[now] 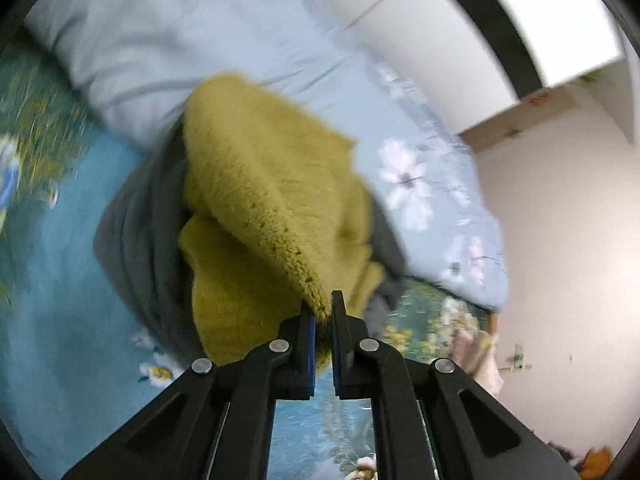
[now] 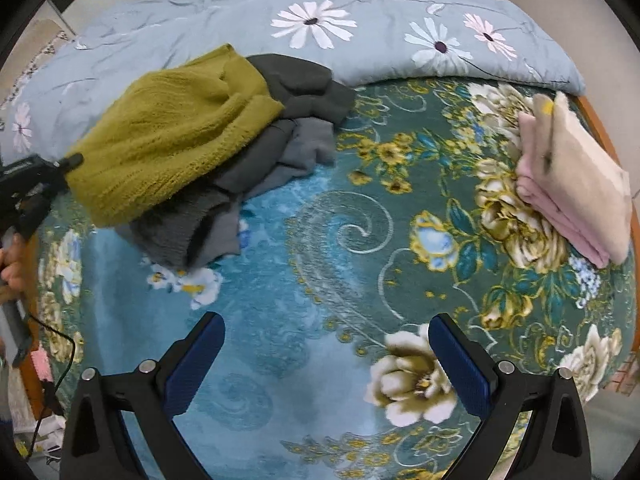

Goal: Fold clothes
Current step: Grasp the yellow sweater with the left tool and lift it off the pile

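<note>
My left gripper [image 1: 323, 316] is shut on the knit edge of an olive-yellow sweater [image 1: 256, 200] and lifts it off a heap of grey clothes [image 1: 140, 240]. In the right wrist view the sweater [image 2: 168, 136] stretches from the left gripper [image 2: 74, 160] at the left edge over the grey clothes [image 2: 280, 136] on the bed. My right gripper [image 2: 326, 354] is open and empty, held above the teal floral blanket [image 2: 304, 240], well in front of the pile.
A folded stack of pink and beige clothes [image 2: 576, 184] lies at the bed's right edge. A light blue flowered quilt [image 2: 320, 20] is bunched along the back of the bed. A wooden bed frame [image 2: 600, 120] and a white wall [image 1: 560, 240] border it.
</note>
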Available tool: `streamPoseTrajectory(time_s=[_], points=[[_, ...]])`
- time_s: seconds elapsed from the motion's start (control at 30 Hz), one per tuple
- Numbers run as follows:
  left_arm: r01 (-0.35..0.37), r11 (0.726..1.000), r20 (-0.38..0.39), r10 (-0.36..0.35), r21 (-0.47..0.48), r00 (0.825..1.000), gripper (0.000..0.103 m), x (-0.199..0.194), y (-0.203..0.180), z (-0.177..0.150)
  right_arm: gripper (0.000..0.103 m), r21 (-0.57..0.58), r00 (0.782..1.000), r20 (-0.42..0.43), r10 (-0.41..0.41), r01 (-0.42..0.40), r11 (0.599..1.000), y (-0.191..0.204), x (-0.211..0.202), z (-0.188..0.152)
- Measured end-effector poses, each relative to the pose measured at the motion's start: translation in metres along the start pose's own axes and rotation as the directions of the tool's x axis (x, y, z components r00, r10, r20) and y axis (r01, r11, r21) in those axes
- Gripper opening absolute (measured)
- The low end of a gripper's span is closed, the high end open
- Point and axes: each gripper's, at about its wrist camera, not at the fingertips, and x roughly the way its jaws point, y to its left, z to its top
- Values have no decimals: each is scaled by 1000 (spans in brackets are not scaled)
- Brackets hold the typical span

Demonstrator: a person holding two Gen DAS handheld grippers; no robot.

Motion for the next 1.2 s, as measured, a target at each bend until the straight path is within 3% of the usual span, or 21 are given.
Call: streamPoseTrajectory(time_s=[0.13,0.2,0.33,0.57,0.73,0.83,0.93,1.0,1.07,1.13,1.2], points=[[73,997,22,-74,35,997,5,-35,-29,-17,103,-11,999,34,38,-37,999,6,-11,-4],[75,996,8,-75,49,997,5,-39,-42,-33,103,3,997,53,52,-53,999,3,-18,-8],[49,997,-69,-44,67,997,5,-38,-49,-83,103,42,995,81,62,-66,997,-17,-30,-18],[99,989,-175,-80,107,981,5,-57,-74,-158,103,137,995,100,29,-42,990,-80,-43,-52],[134,971,-319,-66,197,946,5,-47,-105,-206,103,235,996,83,13,-32,971,-127,-42,-76],[73,968,-402,30,239,915,6,-20,-111,-237,103,282,997,72,16,-36,959,-146,-38,-87],[-20,989,-479,88,144,874,6,2,-85,-253,103,300,997,67,29,-48,953,-154,-31,-92],[-85,993,-500,112,75,858,6,10,-66,-255,103,303,997,65,48,-65,951,-156,-27,-92],[-90,995,-494,97,38,864,8,6,-59,-250,103,296,996,62,64,-79,952,-154,-20,-91],[-85,996,-477,76,4,876,21,-4,-53,-241,103,289,995,45,90,-100,952,-151,-11,-87],[-88,996,-433,73,-15,898,31,-11,-52,-221,103,287,993,23,120,-121,950,-147,0,-80]])
